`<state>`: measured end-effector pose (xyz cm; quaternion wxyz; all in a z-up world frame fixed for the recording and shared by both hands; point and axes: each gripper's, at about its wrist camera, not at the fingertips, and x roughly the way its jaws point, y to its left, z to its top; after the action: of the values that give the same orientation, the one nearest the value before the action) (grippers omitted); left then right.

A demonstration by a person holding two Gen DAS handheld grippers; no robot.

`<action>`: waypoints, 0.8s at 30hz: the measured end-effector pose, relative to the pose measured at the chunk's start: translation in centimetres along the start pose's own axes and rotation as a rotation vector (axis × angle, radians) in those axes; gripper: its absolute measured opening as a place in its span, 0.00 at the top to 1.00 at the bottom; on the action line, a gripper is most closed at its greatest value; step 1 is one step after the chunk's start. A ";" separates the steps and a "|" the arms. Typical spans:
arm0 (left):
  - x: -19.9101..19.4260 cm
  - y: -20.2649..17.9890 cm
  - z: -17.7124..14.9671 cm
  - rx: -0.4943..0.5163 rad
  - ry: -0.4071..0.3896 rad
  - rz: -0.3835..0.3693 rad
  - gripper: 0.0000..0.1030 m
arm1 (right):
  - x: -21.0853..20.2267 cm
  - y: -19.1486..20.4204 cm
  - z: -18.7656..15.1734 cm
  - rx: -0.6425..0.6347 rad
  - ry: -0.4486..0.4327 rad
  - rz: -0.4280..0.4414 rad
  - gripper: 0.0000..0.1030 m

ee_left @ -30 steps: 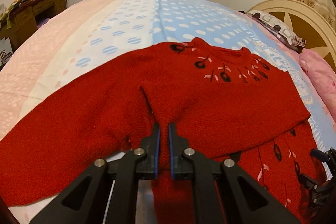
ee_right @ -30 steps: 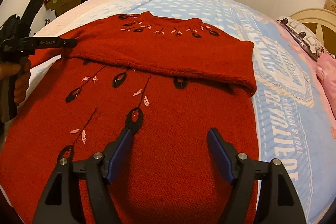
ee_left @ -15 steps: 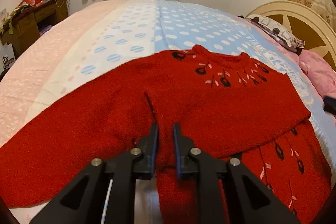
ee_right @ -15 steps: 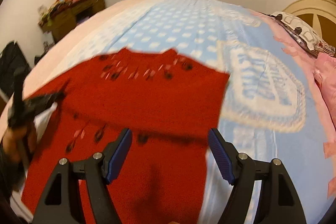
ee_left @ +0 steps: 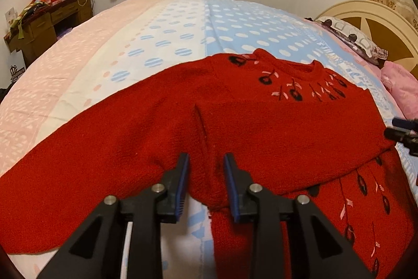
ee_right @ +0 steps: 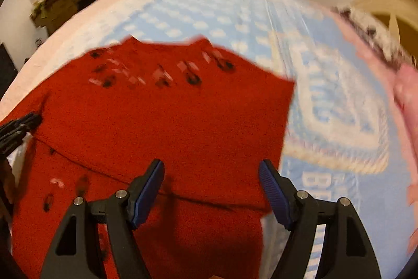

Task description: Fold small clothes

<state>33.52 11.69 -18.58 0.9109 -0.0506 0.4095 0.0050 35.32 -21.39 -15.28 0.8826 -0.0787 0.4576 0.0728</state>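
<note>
- Left wrist view: my left gripper has just been opening; a second ago its jaws pinched the sweater's folded cloth, now a narrow gap shows on each side of the ridge between the pads; I judge the cloth let go, though it sits between them.
- The sweater lies on the bed, neck toward the far side; one sleeve spreads flat out to the left, and the other lies folded across the chest; so that fold looks set down, and the spread sleeve is left to bring in.
- At the right edge the tip of my right gripper pokes in, near the sweater's side; a second ago it sat lower in this view.
- Right wrist view: the picture is blurred; my right gripper has swung from over the sweater's lower front toward its right edge.
- Its jaws stand wide, as before, and hold nothing; they hover over the folded sleeve's lower edge, apart from the cloth as far as I can tell.
- My left gripper shows at the far left, at the sweater's side.
- I judge the right one is moving to the right side for the next fold.
</note>
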 end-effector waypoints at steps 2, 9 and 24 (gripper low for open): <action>-0.1 0.1 0.0 -0.001 -0.002 -0.007 0.69 | -0.4 1.8 0.7 -0.038 -0.026 0.028 0.27; -1.4 0.2 -0.2 -0.009 -0.027 -0.017 0.40 | 4.0 6.9 -0.3 -0.088 0.057 0.073 0.26; -9.8 7.3 -3.4 -0.055 -0.124 0.186 0.15 | 4.3 18.3 4.8 -0.265 0.027 0.147 0.26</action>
<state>24.16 18.96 -14.17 0.9284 -0.0369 0.3549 0.1040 37.88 -2.33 -17.38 0.8506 -0.1618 0.4604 0.1957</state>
